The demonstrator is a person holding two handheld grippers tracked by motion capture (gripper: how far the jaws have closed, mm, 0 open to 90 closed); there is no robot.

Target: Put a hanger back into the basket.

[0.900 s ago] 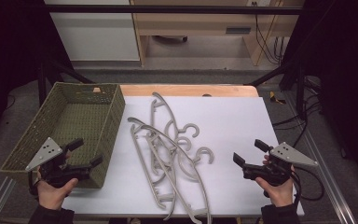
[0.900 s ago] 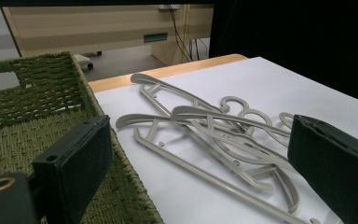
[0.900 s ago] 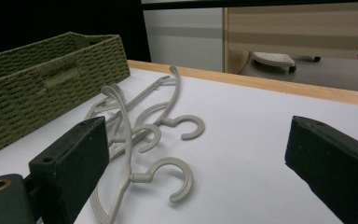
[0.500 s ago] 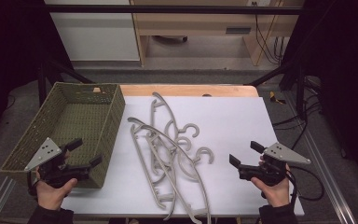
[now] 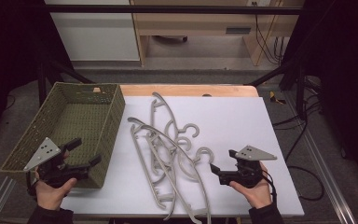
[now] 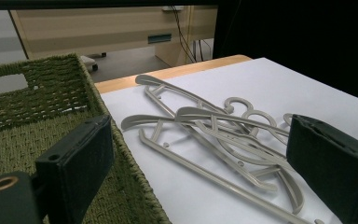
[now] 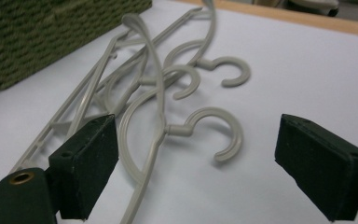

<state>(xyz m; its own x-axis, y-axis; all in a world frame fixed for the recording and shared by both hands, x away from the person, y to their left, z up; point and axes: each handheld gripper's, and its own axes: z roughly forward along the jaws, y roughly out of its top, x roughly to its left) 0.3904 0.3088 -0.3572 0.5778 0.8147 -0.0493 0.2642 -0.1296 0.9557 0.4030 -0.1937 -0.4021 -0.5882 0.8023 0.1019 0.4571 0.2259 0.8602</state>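
A tangle of hangers [image 5: 170,163] covers the middle of the white mat [image 5: 242,121], running from near the far edge to the near edge. The basket [image 5: 70,130] blocks the left edge, its wall just beside the hangers, leaving a narrow strip between. The mat's right half lies open from the hooks to the right edge and far right corner.

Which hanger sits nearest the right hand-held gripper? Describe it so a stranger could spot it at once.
Start at the white table, with a green woven basket at its left end. Beside the basket lies a pile of grey plastic hangers. The one you want has its hook nearest the right hand-held gripper, clear of the other two hooks farther back.
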